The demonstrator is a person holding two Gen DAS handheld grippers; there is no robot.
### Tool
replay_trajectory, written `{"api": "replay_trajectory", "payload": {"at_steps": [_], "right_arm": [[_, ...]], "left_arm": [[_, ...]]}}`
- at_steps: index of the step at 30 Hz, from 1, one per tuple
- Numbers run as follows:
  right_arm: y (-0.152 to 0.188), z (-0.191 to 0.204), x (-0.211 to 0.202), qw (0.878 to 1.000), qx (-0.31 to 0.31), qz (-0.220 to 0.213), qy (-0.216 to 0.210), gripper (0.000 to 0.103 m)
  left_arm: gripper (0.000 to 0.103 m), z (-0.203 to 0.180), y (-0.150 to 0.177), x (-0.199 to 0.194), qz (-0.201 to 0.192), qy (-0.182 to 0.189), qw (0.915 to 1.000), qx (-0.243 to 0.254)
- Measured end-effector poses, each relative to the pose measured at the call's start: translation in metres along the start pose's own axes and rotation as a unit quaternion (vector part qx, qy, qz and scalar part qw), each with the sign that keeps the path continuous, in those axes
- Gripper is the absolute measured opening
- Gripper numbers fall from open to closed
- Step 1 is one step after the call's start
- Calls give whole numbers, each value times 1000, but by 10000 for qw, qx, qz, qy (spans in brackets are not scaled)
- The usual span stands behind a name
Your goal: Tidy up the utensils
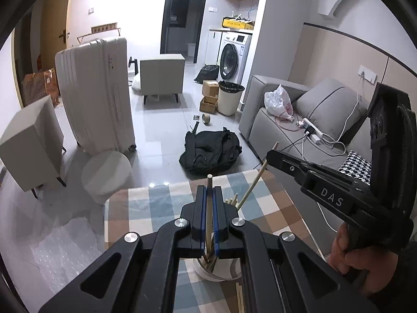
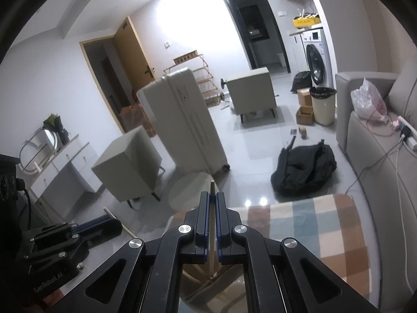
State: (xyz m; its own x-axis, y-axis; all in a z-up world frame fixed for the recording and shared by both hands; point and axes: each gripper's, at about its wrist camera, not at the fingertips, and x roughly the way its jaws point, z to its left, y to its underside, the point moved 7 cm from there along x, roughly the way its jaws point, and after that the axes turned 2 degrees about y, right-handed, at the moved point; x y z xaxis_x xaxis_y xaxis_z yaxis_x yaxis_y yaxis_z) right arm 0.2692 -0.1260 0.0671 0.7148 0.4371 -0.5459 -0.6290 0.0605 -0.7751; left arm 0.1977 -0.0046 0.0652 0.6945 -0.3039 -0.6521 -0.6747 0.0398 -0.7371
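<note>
My left gripper (image 1: 210,195) and right gripper (image 2: 213,203) each clamp one chopstick (image 1: 209,208). I judge mine is over the cup (image 1: 208,274); lowering it straight comes next.

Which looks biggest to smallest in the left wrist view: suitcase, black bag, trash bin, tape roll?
As they appear in the left wrist view:
1. White suitcase
2. Black bag
3. Trash bin
4. Tape roll
The bin stands farther back than the bag, so their true order is unsure.
</note>
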Motion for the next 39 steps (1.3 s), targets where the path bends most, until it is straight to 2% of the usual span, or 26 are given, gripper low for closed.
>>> {"api": "replay_trajectory", "payload": {"at_steps": [7,11,16,20,21,24,26,29,31,33,34,36,39], "right_arm": [[14,-2,14,9996,-87,262,-38,3],[25,-2,24,9987,-133,481,-64,3],[49,-1,37,9965,-175,815,-69,3],[64,0,44,9943,-189,1044,-55,4],[67,0,45,9938,-157,1097,-84,7],[73,-8,37,9933,100,1144,-156,8],[73,-15,25,9941,209,1055,-112,15],[76,-24,8,9950,361,927,-33,26],[80,-30,-2,9947,433,933,73,31],[84,-35,-16,9944,542,901,97,33],[85,-36,-20,9945,566,876,119,39],[87,-37,-37,9955,599,720,142,41],[91,-32,-58,9969,523,578,138,43]], "left_arm": [[0,-1,3,7,181,28,9998,47],[0,1,15,11,324,27,9994,94],[0,9,40,20,604,44,9981,-130],[0,9,47,22,761,161,9966,-272],[0,10,47,23,793,200,9962,-303],[1,11,46,22,970,197,9940,-464],[3,12,43,14,926,99,9946,-457],[17,11,45,4,796,52,9959,-432],[34,10,46,-2,743,-56,9964,-415],[46,8,47,-10,644,-139,9970,-408],[51,5,47,-16,596,-215,9973,-375],[53,3,46,-22,491,-299,9978,-344],[61,-2,46,-31,375,-353,9983,-287]]}}
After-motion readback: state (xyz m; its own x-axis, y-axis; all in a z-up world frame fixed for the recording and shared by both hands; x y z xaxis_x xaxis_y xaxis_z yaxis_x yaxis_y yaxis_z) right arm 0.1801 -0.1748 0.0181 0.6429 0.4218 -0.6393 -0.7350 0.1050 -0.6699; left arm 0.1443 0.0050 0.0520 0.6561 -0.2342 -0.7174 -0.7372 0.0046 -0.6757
